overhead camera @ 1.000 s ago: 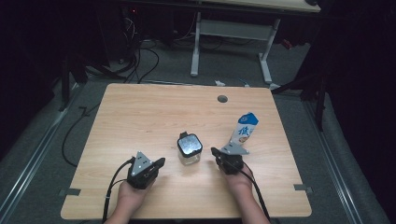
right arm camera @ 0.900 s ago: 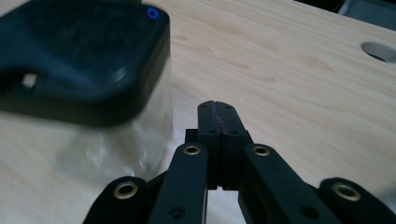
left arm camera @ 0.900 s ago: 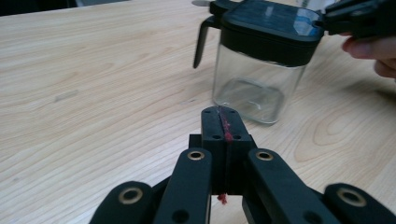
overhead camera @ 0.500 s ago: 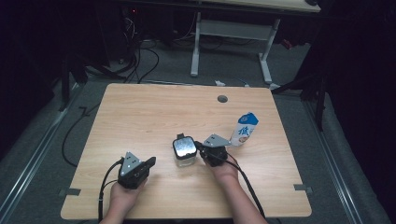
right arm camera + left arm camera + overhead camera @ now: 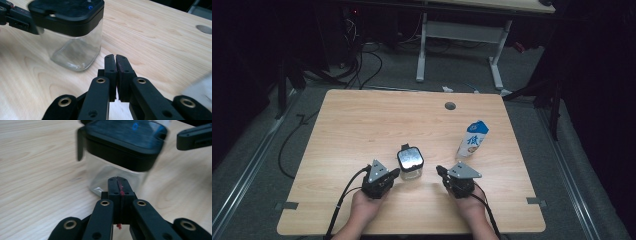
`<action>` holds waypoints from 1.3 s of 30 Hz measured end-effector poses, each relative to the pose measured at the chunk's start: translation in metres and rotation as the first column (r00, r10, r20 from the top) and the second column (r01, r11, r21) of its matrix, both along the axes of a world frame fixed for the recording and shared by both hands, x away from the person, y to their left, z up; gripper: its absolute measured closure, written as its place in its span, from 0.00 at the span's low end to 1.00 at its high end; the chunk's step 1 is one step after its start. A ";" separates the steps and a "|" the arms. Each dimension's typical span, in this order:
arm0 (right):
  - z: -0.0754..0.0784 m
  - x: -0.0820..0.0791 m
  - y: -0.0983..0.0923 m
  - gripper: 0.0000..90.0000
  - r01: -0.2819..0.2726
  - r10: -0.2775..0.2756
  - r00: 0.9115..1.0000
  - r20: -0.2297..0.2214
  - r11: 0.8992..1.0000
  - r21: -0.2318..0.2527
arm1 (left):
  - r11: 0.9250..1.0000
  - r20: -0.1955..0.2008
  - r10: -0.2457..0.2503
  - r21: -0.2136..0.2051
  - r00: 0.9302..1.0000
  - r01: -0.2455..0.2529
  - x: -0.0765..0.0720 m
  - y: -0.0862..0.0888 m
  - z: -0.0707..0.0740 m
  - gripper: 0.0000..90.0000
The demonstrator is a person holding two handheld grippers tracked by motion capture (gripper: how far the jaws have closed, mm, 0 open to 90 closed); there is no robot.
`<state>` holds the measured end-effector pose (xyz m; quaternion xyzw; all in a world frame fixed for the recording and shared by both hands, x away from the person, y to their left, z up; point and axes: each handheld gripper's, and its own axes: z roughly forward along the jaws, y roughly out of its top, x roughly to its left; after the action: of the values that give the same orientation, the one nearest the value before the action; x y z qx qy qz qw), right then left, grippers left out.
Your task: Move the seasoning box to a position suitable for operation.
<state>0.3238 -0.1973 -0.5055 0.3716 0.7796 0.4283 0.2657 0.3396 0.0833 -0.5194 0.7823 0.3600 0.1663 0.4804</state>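
A clear square jar (image 5: 410, 162) with a black lid stands near the front middle of the table (image 5: 362, 125). My left gripper (image 5: 396, 173) lies at the jar's left side, its jaws shut with nothing between them. From the left gripper view, the tips (image 5: 117, 178) point at the glass wall of the jar (image 5: 120, 152), very close or touching. My right gripper (image 5: 439, 169) sits a short way right of the jar. Its jaws have just been opening and a thin slit shows between the pads (image 5: 115, 56), with nothing in it. The jar (image 5: 72, 30) stands ahead and to the left.
A blue and white carton (image 5: 473, 139) stands upright behind and to the right of my right gripper. A round cable hole (image 5: 450, 106) sits near the table's far edge. Cables trail from both grippers over the front edge. Another desk frame (image 5: 462, 35) stands beyond the table.
My left gripper has slid right, up to the jar. My right gripper went left to the jar's side half a second ago and has since drawn back to the right and toward the person.
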 end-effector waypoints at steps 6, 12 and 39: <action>0.000 -0.012 -0.011 0.90 0.020 -0.020 1.000 0.015 1.000 0.016 | 0.999 0.001 -0.035 -0.008 0.999 0.035 -0.007 -0.018 0.000 1.00; -0.004 -0.014 -0.021 0.89 0.051 -0.050 0.999 -0.020 0.997 0.058 | 1.000 0.053 0.015 -0.014 0.998 -0.014 -0.006 0.003 0.016 0.97; -0.013 -0.016 -0.021 0.95 0.036 -0.034 0.999 -0.040 0.998 0.056 | 1.000 0.106 0.029 -0.008 0.994 -0.028 0.068 -0.022 0.049 1.00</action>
<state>0.3077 -0.2185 -0.5180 0.4009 0.7656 0.4382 0.2472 0.4079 0.0611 -0.4707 0.7657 0.3454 0.2133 0.4989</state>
